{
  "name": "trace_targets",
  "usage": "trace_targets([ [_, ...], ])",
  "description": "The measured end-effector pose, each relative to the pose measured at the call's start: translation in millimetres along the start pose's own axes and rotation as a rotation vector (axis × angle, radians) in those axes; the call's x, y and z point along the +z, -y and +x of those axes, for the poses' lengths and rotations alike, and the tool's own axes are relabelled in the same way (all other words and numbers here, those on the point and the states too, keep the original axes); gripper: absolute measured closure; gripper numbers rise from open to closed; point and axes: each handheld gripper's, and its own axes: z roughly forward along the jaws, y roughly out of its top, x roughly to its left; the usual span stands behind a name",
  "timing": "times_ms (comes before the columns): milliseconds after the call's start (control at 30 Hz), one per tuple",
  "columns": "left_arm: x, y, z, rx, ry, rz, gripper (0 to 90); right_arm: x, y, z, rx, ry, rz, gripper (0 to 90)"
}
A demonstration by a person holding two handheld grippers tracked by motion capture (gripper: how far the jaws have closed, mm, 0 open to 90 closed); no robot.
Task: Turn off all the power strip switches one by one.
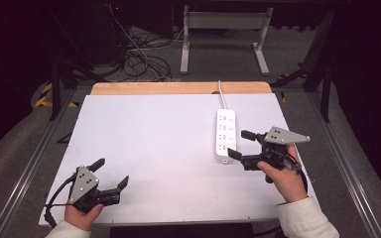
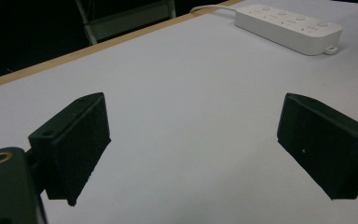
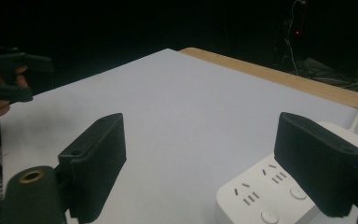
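Note:
A white power strip (image 1: pixel 225 136) lies on the right half of the white table top (image 1: pixel 154 148), and its cord (image 1: pixel 222 94) runs off over the far edge. My right gripper (image 1: pixel 239 144) hovers just right of the strip's near end with its jaws pointing left and open. In the right gripper view the strip's socket end (image 3: pixel 270 196) lies low beside the right jaw, and nothing sits between the jaws of the right gripper (image 3: pixel 205 163). My left gripper (image 1: pixel 110 173) rests near the front left corner, open and empty. The left gripper view has the strip (image 2: pixel 289 28) far off, beyond the open left gripper (image 2: pixel 196 140).
A wooden strip (image 1: pixel 178 88) borders the table's far edge. Beyond it stand a metal table frame (image 1: pixel 223 34) and loose cables (image 1: pixel 139 59) on the floor. Metal rails (image 1: pixel 30 163) run along both sides of the table. The other hand and its gripper (image 3: pixel 4 79) show far left in the right gripper view.

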Motion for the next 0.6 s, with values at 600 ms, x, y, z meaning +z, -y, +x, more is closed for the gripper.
trace_targets([
  [600, -4.8, 1.3, -1.4, 0.001, 0.012, -0.001, 9.1, -3.3, 70.3, 14.7, -0.053, -0.03, 0.094, 13.5],
])
